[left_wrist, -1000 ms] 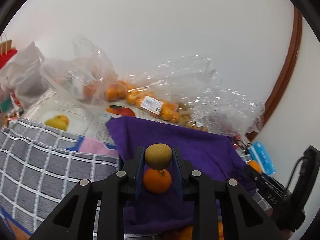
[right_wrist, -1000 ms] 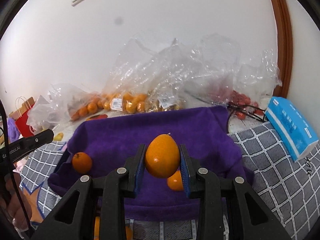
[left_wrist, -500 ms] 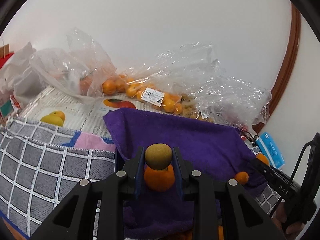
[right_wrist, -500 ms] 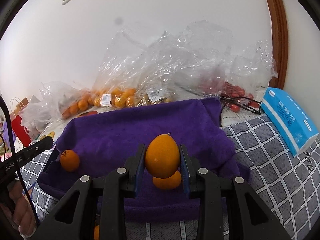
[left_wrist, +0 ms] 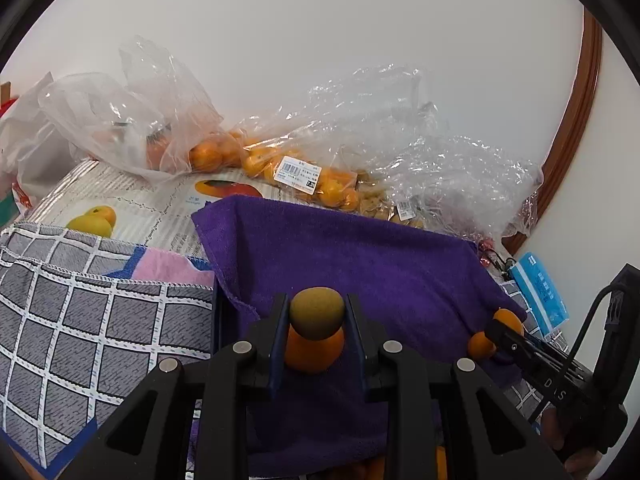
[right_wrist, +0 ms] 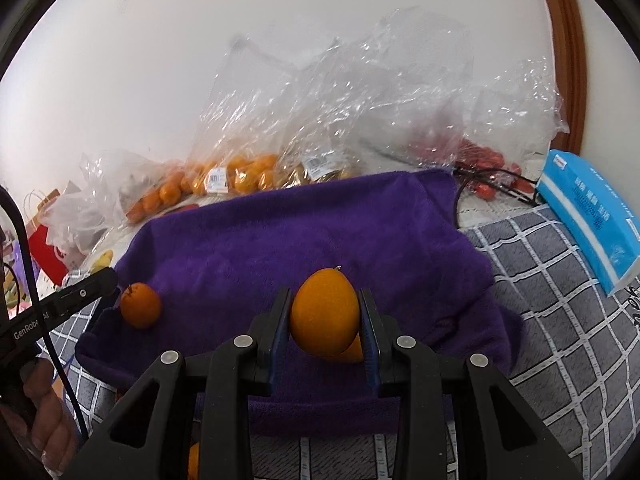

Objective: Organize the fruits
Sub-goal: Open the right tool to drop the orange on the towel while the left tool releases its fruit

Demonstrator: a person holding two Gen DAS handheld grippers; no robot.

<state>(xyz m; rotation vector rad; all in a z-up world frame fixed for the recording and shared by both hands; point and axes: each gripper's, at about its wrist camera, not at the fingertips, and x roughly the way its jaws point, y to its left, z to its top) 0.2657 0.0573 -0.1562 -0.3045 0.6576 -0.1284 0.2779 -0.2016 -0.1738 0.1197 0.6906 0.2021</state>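
- Left wrist view: the left claw [left_wrist: 317,334] sits at bottom centre, clenched on a brown kiwi [left_wrist: 317,313] held between its blue pads.
- Just below the kiwi, a mandarin [left_wrist: 314,354] shows between the pads; it seems to lie on the purple towel [left_wrist: 360,264] behind them, though the view does not settle this.
- The towel fills the middle of the frame, draped over something box-like.
- At lower right the right claw [left_wrist: 490,326] reaches in, with an orange [left_wrist: 509,317] at its tip and a second mandarin [left_wrist: 479,346] just beside it.
- Right wrist view: the right claw [right_wrist: 325,334] at bottom centre grasps the orange [right_wrist: 325,312], pads pressed on both sides.
- Part of a mandarin [right_wrist: 354,354] peeks out under the orange, on the towel [right_wrist: 300,240].
- At centre left another mandarin [right_wrist: 140,305] rests on the towel, near the tip of the left claw [right_wrist: 106,280].
- A hand [right_wrist: 48,420] grips that tool at lower left.
- Across the top of both views, clear plastic bags [right_wrist: 320,120] of fruit lie against a white wall.
- A blue tissue pack [right_wrist: 588,220] lies at the right edge, on a grey checked cloth [right_wrist: 560,320].
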